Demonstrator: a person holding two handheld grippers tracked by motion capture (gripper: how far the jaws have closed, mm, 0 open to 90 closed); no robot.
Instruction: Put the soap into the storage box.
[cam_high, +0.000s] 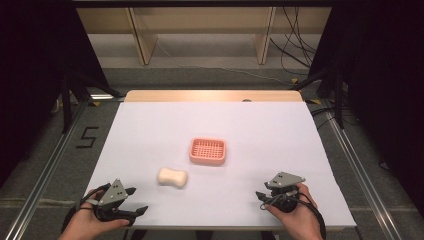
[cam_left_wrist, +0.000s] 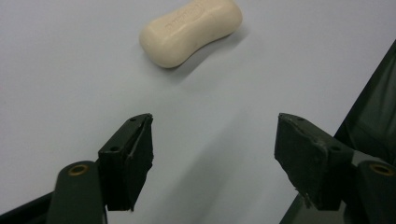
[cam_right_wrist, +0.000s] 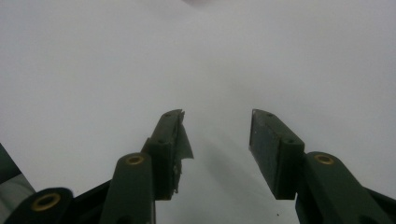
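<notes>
Cream waisted soap bar (cam_left_wrist: 190, 31) lying loose on white counter (cam_high: 150, 130), left of pink slotted plastic dish (cam_high: 208, 151) | left claw (cam_high: 134, 201) wide, empty, aimed at bar | right claw (cam_right_wrist: 215, 135) parted, empty | step: approach | next: advance, straddle bar, close

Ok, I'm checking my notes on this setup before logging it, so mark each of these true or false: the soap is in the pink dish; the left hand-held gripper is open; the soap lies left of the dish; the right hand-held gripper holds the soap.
1. The soap is in the pink dish: false. It lies on the white table cover, apart from the dish.
2. The left hand-held gripper is open: true, nothing between its jaws.
3. The soap lies left of the dish: true, and nearer the person.
4. The right hand-held gripper holds the soap: false. Its jaws are open and empty.
</notes>
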